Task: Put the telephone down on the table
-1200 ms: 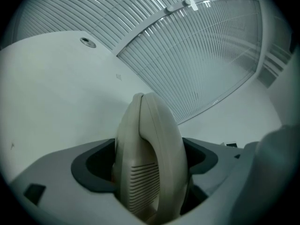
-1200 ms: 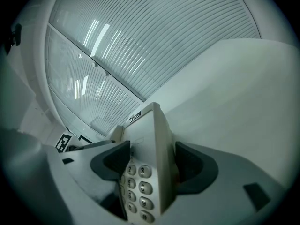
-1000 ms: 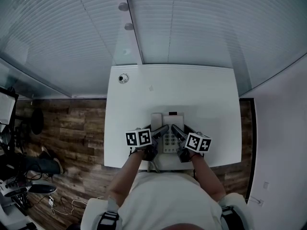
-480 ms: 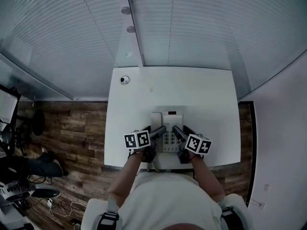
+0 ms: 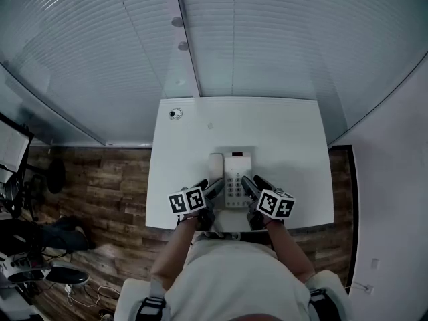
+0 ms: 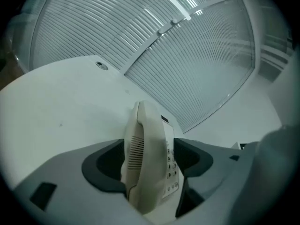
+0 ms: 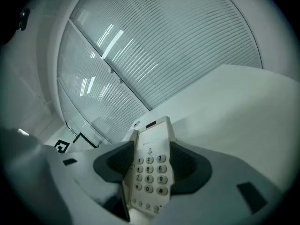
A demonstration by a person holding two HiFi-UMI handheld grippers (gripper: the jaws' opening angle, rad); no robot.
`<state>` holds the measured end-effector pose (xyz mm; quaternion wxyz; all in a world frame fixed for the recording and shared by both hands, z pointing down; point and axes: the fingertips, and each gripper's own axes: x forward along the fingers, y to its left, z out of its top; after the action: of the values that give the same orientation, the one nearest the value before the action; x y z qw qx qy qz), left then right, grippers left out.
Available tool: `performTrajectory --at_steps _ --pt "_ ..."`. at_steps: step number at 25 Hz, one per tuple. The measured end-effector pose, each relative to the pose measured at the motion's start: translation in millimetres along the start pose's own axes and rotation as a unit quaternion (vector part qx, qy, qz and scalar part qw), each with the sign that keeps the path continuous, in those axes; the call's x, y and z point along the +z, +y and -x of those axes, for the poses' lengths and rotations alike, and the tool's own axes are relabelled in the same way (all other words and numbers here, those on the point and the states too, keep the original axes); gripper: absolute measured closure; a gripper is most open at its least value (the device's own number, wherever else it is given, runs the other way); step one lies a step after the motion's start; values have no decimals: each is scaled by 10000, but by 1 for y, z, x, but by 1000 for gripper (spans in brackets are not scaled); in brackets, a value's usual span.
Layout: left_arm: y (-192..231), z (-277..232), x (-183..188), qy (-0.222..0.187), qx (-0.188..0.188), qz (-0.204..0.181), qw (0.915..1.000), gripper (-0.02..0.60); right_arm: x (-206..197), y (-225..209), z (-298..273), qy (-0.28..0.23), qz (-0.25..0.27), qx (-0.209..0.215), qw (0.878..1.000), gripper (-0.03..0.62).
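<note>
Both grippers are clamped on the telephone (image 5: 232,178): the left gripper (image 5: 212,187) has its jaws closed on the handset (image 6: 138,144) side, and the right gripper (image 5: 247,183) has its jaws closed across the keypad (image 7: 150,170) end. Neither is slack. The phone sits over the near-centre of the white table (image 5: 281,132), close to the front edge, w/ the display end pointing away from the person. I can't tell from any view whether the base is already touching the tabletop. IMO the step in hand is the final lowering and let-go. To do it well, keep both grippers level w/ each other so the base lands flat, not on one corner. Go down slowly till it seats, no sliding. The handset only rests in its cradle, so tilt or a bump could pop it off; the left side should stay steady till contact. Open the jaws only once the weight is on the table, pref both at once, then back straight out along the jaw axis so the pads don't drag the phone toward the edge. There's plenty of free table beyond it; the only other thing is a small round fitting (image 5: 175,114) at the far-left corner, well apart.
</note>
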<state>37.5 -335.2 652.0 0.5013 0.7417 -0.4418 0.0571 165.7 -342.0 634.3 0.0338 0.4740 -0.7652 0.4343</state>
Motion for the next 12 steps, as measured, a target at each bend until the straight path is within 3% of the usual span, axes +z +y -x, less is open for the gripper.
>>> performTrajectory --at_steps 2,4,12 --pt "1 6 -3 -55 175 -39 9998 300 -1 5 6 -11 -47 87 10000 366" --pt "0 12 -6 -118 268 -66 9995 345 -2 10 13 -27 -37 147 9999 397" --pt "-11 39 -21 -370 605 -293 9971 441 -14 22 42 12 235 119 9997 510"
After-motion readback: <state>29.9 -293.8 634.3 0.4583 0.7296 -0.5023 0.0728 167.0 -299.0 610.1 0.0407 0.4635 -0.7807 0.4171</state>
